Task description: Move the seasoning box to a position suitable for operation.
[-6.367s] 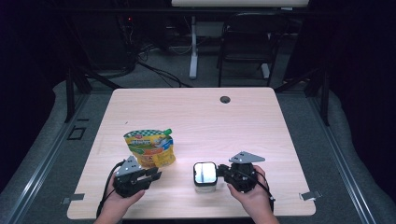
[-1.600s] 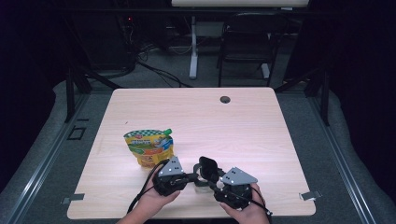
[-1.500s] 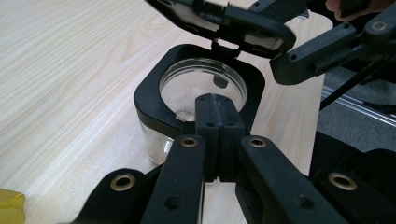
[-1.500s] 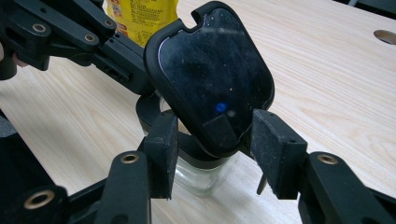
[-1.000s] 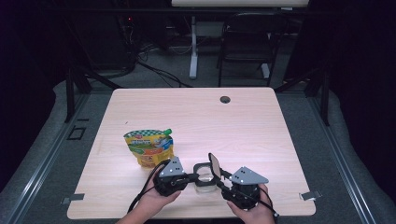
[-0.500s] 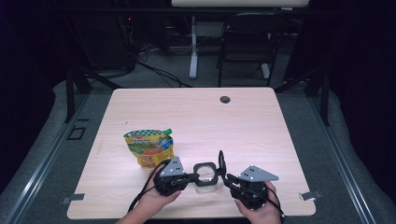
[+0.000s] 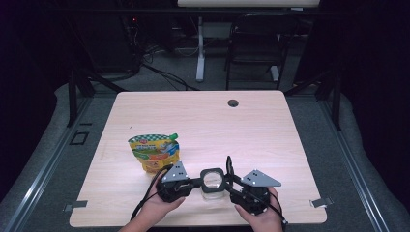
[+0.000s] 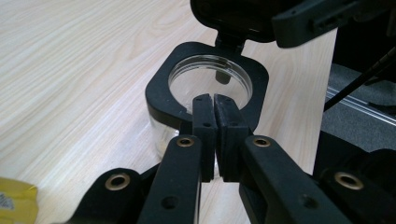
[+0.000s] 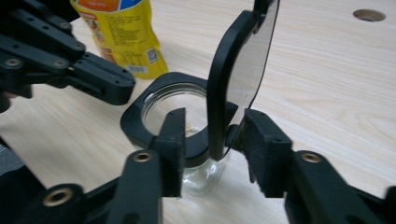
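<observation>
A clear jar (image 7: 212, 180) with a black square collar (image 8: 161, 88) stands near the table's front edge. Its hinged lid (image 9: 243, 60) stands upright, swung open. My left gripper (image 8: 215, 116) comes from the left and is shut on the near edge of the collar; its jaws have just been opening by a hair. My right gripper (image 9: 217, 135) is open with the lid's lower edge between its pads. Its jaws have just been opening, and the left pad stands clear of the lid. In the high view, the left gripper (image 7: 197, 182) and right gripper (image 7: 231, 180) flank the jar.
A yellow snack pouch (image 7: 154, 152) with a green top lies just behind the left hand, also seen as the pouch (image 9: 121, 32) beyond the jar. A dark round hole (image 7: 233, 103) sits near the table's far edge. The light wooden table (image 7: 270, 140) stretches behind the jar.
The lid has swung from tilted over the jar to upright. The right gripper closed, then opened again around it and shifted slightly right. The left hand kept still.
</observation>
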`<state>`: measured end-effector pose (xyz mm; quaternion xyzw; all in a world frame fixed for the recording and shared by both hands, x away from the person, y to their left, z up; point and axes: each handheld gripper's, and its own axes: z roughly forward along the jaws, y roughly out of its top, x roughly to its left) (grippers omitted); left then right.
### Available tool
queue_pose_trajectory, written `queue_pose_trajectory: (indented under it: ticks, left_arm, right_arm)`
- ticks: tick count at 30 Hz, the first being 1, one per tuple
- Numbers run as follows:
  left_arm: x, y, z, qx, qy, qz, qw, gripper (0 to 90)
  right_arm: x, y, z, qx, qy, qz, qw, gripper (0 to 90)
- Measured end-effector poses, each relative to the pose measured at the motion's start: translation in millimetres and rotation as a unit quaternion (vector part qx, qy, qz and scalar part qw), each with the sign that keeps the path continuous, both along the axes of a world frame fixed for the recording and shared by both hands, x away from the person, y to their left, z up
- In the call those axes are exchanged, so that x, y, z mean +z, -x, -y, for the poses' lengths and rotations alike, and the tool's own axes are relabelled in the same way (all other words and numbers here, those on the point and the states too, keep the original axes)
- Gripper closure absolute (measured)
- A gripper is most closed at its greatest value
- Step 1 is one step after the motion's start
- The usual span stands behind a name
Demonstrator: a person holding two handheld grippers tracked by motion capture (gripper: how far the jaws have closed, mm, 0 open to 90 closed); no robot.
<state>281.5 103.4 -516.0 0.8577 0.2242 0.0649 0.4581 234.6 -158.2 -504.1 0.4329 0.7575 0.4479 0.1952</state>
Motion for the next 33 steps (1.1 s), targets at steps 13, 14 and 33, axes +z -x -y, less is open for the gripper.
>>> queue_pose_trajectory:
  ticks: [13, 14, 33]
  left_arm:
    - [5.7, 0.1, -28.7, 0.038, -0.004, 0.017, 0.9991, 84.7]
    - [5.9, 0.0, -30.2, 0.041, -0.002, 0.017, 0.999, 84.7]
    - [16.2, 12.3, -65.1, 0.092, -0.02, 0.028, 0.9951, 83.8]
  right_arm:
    - [2.5, -12.8, 15.3, -0.01, -0.027, -0.026, 0.9993, 80.6]
    - [2.5, -15.4, 16.6, -0.011, -0.03, -0.029, 0.9991, 81.8]
    - [2.1, -47.4, 19.6, 0.049, -0.031, -0.034, 0.9978, 85.5]
